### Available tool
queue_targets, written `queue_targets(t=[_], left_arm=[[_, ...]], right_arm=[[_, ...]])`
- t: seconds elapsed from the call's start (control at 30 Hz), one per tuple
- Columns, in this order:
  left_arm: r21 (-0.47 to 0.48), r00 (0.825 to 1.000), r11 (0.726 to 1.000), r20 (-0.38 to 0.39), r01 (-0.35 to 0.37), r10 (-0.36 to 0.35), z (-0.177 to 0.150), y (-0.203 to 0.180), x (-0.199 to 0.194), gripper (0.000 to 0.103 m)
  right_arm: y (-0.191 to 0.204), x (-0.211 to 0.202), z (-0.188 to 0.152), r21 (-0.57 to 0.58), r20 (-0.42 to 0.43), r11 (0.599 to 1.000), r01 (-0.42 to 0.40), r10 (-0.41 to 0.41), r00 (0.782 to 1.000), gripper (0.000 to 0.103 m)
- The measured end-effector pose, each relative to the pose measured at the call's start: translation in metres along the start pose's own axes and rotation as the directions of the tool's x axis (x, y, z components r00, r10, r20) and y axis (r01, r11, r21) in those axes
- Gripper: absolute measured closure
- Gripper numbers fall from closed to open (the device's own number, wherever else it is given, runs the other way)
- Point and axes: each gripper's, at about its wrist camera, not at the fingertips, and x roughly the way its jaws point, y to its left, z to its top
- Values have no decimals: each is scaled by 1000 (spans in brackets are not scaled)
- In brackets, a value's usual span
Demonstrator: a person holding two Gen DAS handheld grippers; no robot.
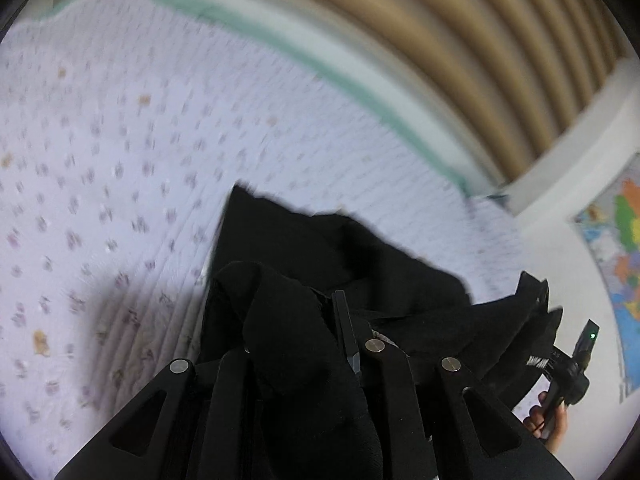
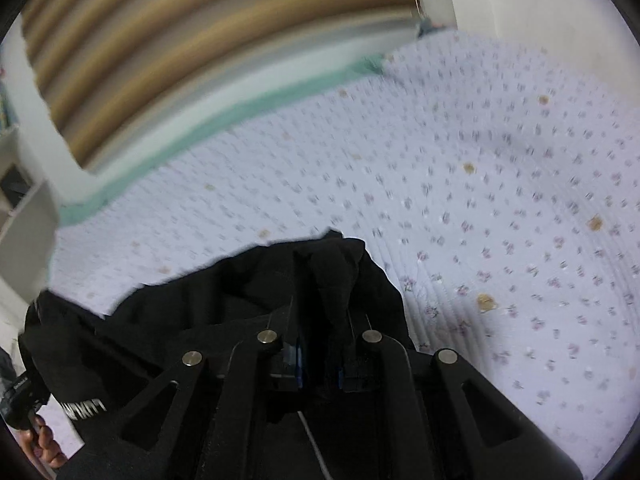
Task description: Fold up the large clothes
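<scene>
A large black garment (image 1: 320,248) hangs bunched between both grippers above a bed with a lilac flowered sheet (image 1: 120,140). In the left wrist view my left gripper (image 1: 304,300) has a thick fold of it draped over one finger and pinched between the two. In the right wrist view my right gripper (image 2: 322,304) is shut on another fold of the garment (image 2: 240,288). White lettering (image 2: 84,406) shows on a hanging part. Each view catches the other gripper at its edge, held by a hand (image 1: 552,428). Both pictures are blurred.
The flowered sheet (image 2: 480,200) stretches wide beyond the garment, with a green border (image 1: 320,68) along its far edge. Behind it stands a brown ribbed headboard (image 1: 460,40). A coloured map (image 1: 624,260) hangs on the white wall. White shelving (image 2: 24,200) stands at the left.
</scene>
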Motion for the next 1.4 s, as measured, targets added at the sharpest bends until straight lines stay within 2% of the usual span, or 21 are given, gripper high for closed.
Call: queue_targets(t=[0.07, 0.2, 0.37, 0.47, 0.57, 0.63, 0.7, 0.77, 0.8, 0.87, 0.93, 1.0, 1.1, 1.23, 1.27, 1.33, 1.4], left_arm=[[-26, 999, 1000, -43, -11, 10, -2, 12, 26, 83], [-9, 999, 1000, -50, -20, 19, -7, 22, 58, 82], [85, 995, 992, -13, -93, 94, -17, 9, 69, 82], [102, 996, 991, -12, -85, 86, -17, 8, 66, 82], [177, 999, 983, -16, -43, 47, -19, 5, 46, 80], [217, 1000, 976, 2, 16, -17, -23, 4, 22, 71], [261, 992, 958, 5, 118, -124, -28, 6, -12, 61], [274, 981, 942, -12, 191, -196, -29, 13, -39, 51], [274, 977, 939, -10, 210, -215, -30, 17, -49, 46], [265, 971, 939, 31, 220, -237, -29, 31, -77, 39], [265, 970, 944, 84, 199, -228, -29, 36, -95, 29], [284, 977, 948, 116, 143, -182, -32, 37, -102, 24], [316, 992, 947, 83, 59, -90, -28, 31, -84, 24], [323, 995, 945, 97, -42, 12, -15, 30, -54, 24], [300, 995, 953, 98, -47, 18, -7, 35, -45, 24], [228, 998, 974, 67, -2, -13, 11, 49, -30, 24], [138, 995, 985, 6, 101, -103, 28, 63, -13, 24]], right_arm=[[-1, 32, -8, -10, -47, 999, 30, -31, 998, 89], [-6, 92, -31, -55, -127, 996, 76, -83, 988, 85], [-3, 108, -50, -111, -60, 987, 119, -126, 990, 81], [-4, 108, -51, -113, -62, 987, 115, -122, 991, 81], [-19, 97, -45, -56, -102, 998, 11, -16, 995, 77], [-35, 90, -42, 1, -135, 996, -84, 83, 987, 67], [-58, 77, -42, 81, -149, 976, -202, 212, 966, 54], [-79, 58, -44, 145, -131, 942, -304, 322, 938, 50], [-85, 51, -45, 156, -128, 931, -329, 349, 928, 47], [-97, 36, -49, 164, -137, 919, -357, 380, 915, 34], [-101, 26, -52, 122, -142, 936, -331, 347, 927, 32], [-98, 21, -55, 59, -154, 954, -293, 298, 942, 32], [-92, 18, -55, 7, -150, 967, -256, 254, 955, 32], [-90, 16, -42, -2, -101, 965, -263, 262, 960, 30], [-91, 19, -35, -8, -93, 966, -258, 256, 962, 29], [-91, 27, -23, -12, -88, 968, -252, 250, 964, 28], [-89, 43, -6, -21, -101, 966, -257, 254, 962, 27]])
